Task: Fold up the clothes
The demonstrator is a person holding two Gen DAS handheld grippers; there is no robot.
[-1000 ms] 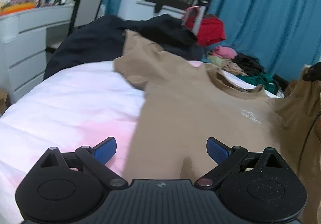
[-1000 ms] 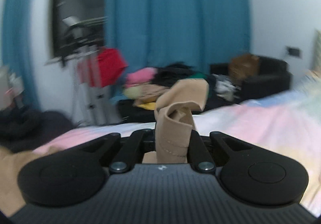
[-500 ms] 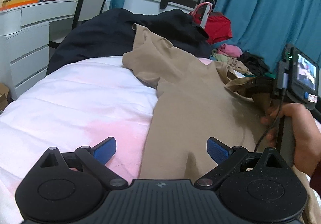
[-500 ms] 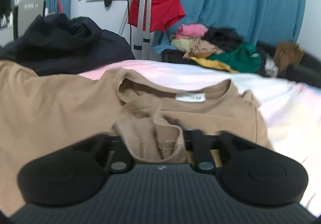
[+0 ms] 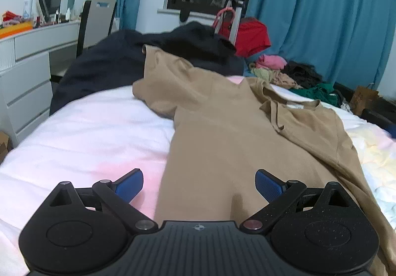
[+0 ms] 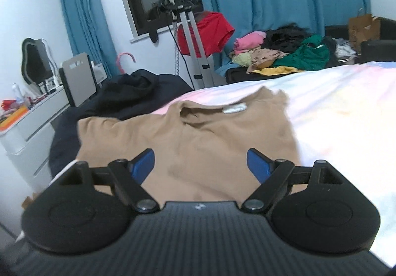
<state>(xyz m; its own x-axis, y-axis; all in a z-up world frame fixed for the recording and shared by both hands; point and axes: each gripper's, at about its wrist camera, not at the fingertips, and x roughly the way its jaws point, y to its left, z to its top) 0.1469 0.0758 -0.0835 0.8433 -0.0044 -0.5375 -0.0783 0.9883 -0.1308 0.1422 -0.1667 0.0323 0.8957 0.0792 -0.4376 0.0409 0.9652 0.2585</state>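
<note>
A tan T-shirt (image 5: 222, 132) lies spread on the bed, neck toward the far side. Its right side (image 5: 309, 125) is folded inward over the body. My left gripper (image 5: 199, 185) hovers open over the shirt's near left edge, nothing between its blue pads (image 5: 130, 184). In the right wrist view the same shirt (image 6: 198, 132) lies below my right gripper (image 6: 201, 164). Its jaws are opening, with no cloth pinched between them. The white neck label (image 6: 234, 108) shows at the collar.
A dark garment heap (image 5: 148, 58) sits at the bed's far left end, partly under the shirt's left sleeve. Beyond stand a white dresser (image 5: 24, 65), a tripod with a red garment (image 5: 250, 36) and a clothes pile (image 5: 297, 73). Pale bedsheet (image 5: 86, 132) lies left of the shirt.
My right gripper let go of the bunched tan sleeve and drew back from the shirt. The hand holding it has left the left wrist view. The folded right side now rests flat.
</note>
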